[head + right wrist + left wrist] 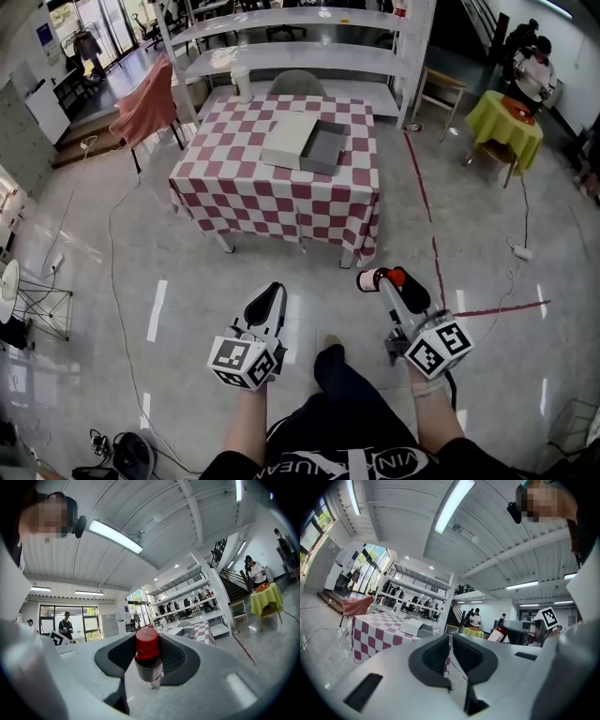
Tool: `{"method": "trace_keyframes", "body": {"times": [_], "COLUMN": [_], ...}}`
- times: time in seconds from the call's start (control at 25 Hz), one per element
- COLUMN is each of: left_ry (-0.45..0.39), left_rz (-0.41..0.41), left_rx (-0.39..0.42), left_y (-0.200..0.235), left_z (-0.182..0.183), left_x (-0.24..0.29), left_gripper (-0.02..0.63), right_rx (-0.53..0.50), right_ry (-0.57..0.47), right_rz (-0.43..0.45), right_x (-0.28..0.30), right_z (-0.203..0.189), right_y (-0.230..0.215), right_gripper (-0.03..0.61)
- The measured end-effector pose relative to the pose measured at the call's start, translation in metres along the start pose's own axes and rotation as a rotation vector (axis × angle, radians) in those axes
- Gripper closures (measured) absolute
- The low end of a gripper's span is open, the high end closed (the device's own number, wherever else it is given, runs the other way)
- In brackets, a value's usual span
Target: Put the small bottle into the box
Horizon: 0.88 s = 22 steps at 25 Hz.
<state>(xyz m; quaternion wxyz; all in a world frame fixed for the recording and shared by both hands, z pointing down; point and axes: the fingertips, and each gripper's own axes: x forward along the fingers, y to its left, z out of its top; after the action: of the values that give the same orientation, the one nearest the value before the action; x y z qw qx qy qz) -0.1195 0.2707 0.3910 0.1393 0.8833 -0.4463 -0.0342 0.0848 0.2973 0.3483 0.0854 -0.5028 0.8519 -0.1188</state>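
A small bottle (372, 278) with a red cap (147, 644) lies crosswise between the jaws of my right gripper (386, 279), which is shut on it, low over the floor. My left gripper (273, 298) hangs beside it, its jaws together with nothing between them (450, 654). The box (305, 141), pale with a grey open part, lies on a red-and-white checkered table (281, 199) some way ahead of both grippers. In the left gripper view the box (412, 627) shows on the table (370, 632), and the bottle (498, 633) shows at the right.
White shelving (300, 37) stands behind the table. A chair draped in pink cloth (145, 103) is to its left, a yellow-green table (504, 117) with people far right. A white cup (242, 84) stands at the table's back. Cables and a red tape line (427, 211) cross the floor.
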Motion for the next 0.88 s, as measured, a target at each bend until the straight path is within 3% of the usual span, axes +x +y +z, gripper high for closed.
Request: {"method": "trace_keyframes", "body": {"times": [0.44, 0.88], "left_ry": [0.008, 0.029], "left_rz": [0.015, 0.057], "left_rx": [0.033, 0.009], "left_y": [0.045, 0.09], "left_z": [0.023, 0.034], "left_x": [0.07, 0.148], "left_gripper": [0.584, 0.584], "right_rx": [0.006, 0.043], "right_ry": [0.022, 0.058], "right_rz": [0.009, 0.014], "right_x": [0.077, 0.153], "right_z": [0.007, 0.009], "right_y": [-0.047, -0.11], "right_gripper": [0.431, 0.431]}}
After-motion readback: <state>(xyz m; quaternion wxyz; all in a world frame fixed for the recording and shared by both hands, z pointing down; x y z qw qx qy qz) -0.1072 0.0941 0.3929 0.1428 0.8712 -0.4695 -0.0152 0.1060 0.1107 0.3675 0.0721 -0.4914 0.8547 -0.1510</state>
